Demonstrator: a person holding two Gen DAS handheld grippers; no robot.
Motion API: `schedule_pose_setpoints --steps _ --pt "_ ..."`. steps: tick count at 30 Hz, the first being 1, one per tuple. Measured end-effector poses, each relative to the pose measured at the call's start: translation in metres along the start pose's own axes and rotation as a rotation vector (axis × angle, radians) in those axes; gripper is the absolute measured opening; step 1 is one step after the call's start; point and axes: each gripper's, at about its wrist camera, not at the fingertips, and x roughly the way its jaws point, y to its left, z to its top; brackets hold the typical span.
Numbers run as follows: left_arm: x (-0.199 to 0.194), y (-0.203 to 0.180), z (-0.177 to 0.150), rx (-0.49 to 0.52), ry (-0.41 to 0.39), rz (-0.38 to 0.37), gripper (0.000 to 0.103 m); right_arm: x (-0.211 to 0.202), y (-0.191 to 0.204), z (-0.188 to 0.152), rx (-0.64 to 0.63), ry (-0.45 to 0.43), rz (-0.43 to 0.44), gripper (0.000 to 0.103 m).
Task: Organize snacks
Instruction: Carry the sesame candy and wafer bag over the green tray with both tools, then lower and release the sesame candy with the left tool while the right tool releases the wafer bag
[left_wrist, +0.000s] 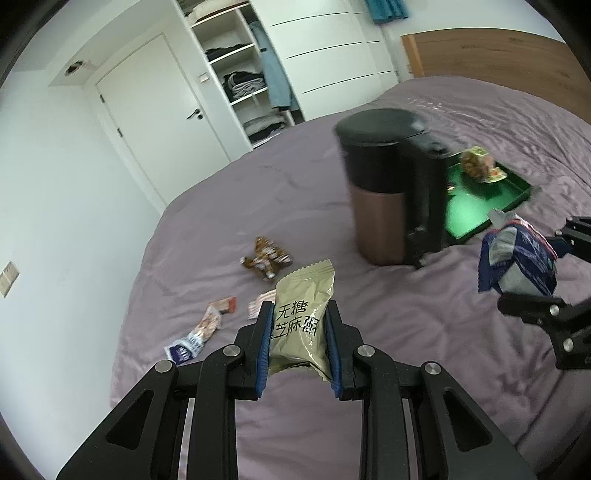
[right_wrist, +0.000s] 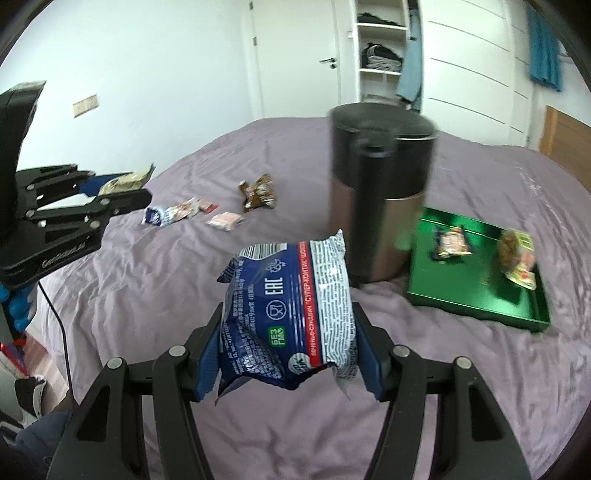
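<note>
The left gripper (left_wrist: 297, 341) pinches an olive-green snack packet (left_wrist: 301, 321) printed with black characters; the right gripper (right_wrist: 290, 345) pinches a blue-and-white biscuit packet (right_wrist: 288, 314).

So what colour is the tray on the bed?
Shiny green. The tray shows best in the right wrist view.

Purple bed (right_wrist: 147, 295): brown bin (right_wrist: 380, 206), green tray (right_wrist: 476, 295), loose snack packets (right_wrist: 221, 210) scattered.

Bed: we see a tall brown-and-black cylindrical canister (right_wrist: 376, 206) on the purple bedsheet (right_wrist: 461, 387).
Right: flat green tray (right_wrist: 476, 295) just beside it.
Left: small scattered snack packets (right_wrist: 258, 192).
</note>
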Motion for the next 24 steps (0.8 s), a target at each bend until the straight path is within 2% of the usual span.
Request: schedule_pose_setpoints --steps 6,14,19,24 --pt "-0.024 -0.043 0.022 0.015 -0.039 -0.088 0.022 -0.029 -0.053 -0.018 0.082 -0.041 -0.074 0.036" --pt "-0.029 -0.117 0.057 0.073 -0.070 -0.271 0.022 -0.055 -0.137 -0.043 0.196 -0.057 -0.211 0.035" --pt "-0.011 -0.156 0.085 0.080 -0.066 -0.346 0.022 -0.059 -0.181 -0.046 0.216 -0.066 -0.274 0.035" --pt "0.014 -0.187 0.114 0.071 -0.067 -0.368 0.022 -0.047 -0.217 -0.030 0.216 -0.095 -0.304 0.035"
